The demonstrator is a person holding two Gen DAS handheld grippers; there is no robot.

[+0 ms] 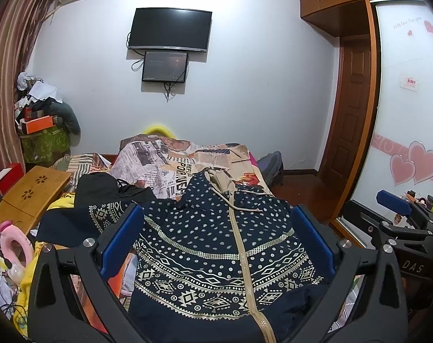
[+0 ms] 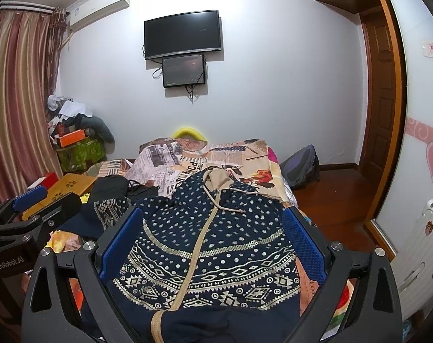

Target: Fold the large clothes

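- Right now you have one large garment to deal with: a navy zip-front hooded jacket (image 1: 216, 245) with cream dots and geometric bands, lying face up on the bed (image 1: 170, 154) with its hood towards the far wall.
- Its one sleeve that shows (image 1: 82, 217) lies spread out to the left; the other sleeve is not clearly visible, so I cannot tell how it lies.
- Your left hand-held gripper (image 1: 216, 243) hangs over the jacket's chest with its blue-padded fingers spread wide and nothing between them.
- Your right hand-held gripper (image 2: 213, 243) is likewise released, fingers wide apart above the same chest, gripping nothing.
- To my eye the folding proper has not begun: the jacket looks roughly laid out, zip running down the middle, hem bunched at the near edge.
- The next move probably calls for lowering each hand-held gripper to an outer edge, closing on a single layer of cloth and carrying a side or sleeve inward over the zip.
- Counted: one jacket, one cream zip (image 2: 199, 245), one beige hood lining (image 2: 216, 177) and two drawstring ends.
- Around it: one black garment (image 1: 102, 188) on the bed's left, one wooden lap desk (image 1: 30, 197) beside it, two dark wall screens, one above the other, and one backpack (image 2: 302, 165) on the floor.
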